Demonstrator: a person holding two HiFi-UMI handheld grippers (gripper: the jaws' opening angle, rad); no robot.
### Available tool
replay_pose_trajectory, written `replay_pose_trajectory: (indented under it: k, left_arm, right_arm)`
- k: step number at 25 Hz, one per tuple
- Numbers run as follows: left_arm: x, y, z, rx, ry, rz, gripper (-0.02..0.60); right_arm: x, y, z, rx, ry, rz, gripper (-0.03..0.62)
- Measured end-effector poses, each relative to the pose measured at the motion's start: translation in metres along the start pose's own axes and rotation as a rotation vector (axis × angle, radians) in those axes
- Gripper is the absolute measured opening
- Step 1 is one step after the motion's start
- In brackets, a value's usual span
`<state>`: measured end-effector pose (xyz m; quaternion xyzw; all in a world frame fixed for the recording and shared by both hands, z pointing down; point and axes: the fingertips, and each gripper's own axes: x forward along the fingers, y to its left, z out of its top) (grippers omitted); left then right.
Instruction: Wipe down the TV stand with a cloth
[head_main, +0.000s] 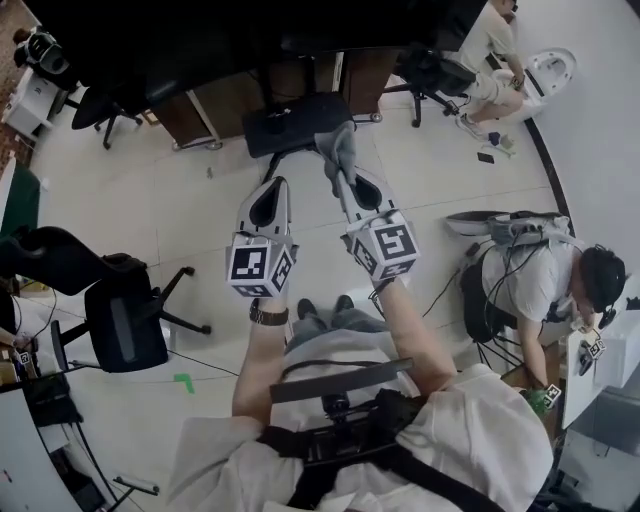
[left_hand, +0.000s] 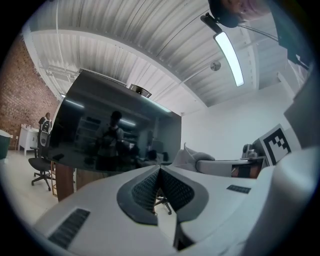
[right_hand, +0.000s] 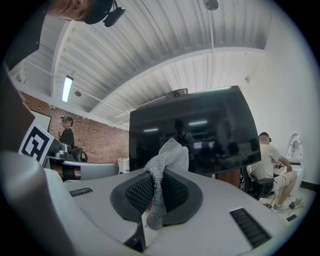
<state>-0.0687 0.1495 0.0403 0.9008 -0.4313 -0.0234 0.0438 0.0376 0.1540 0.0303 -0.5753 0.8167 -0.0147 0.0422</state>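
Pinching the cloth (right_hand: 169, 156), limp and light, your right gripper (right_hand: 158, 196) clamps a bunched fold; left gripper (left_hand: 159, 186) jaws together, empty.

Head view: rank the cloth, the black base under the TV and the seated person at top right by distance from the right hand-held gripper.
1. cloth, clamped in the right hand-held gripper.
2. black base, on the floor just ahead, to the left.
3. seated person, far off at top right.

Head view downward; gripper views facing TV (left_hand: 115, 132)
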Motion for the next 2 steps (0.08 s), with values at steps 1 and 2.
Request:
replay_pose_trajectory:
  k: [1,2]
  left_arm:
    - [-0.0001,-0.0006,-0.0012,-0.007,-0.001,-0.001,0.021]
    - [-0.0001,-0.0014,-0.0023,-0.014,-0.003,-0.002,0.021]
  right_arm:
    - [-0.0012,0.0012,0.0014,-0.01,0.002,0.002,0.023]
    - [-0.0026,0.0017,0.003,-0.02,0.004,0.003,0.023]
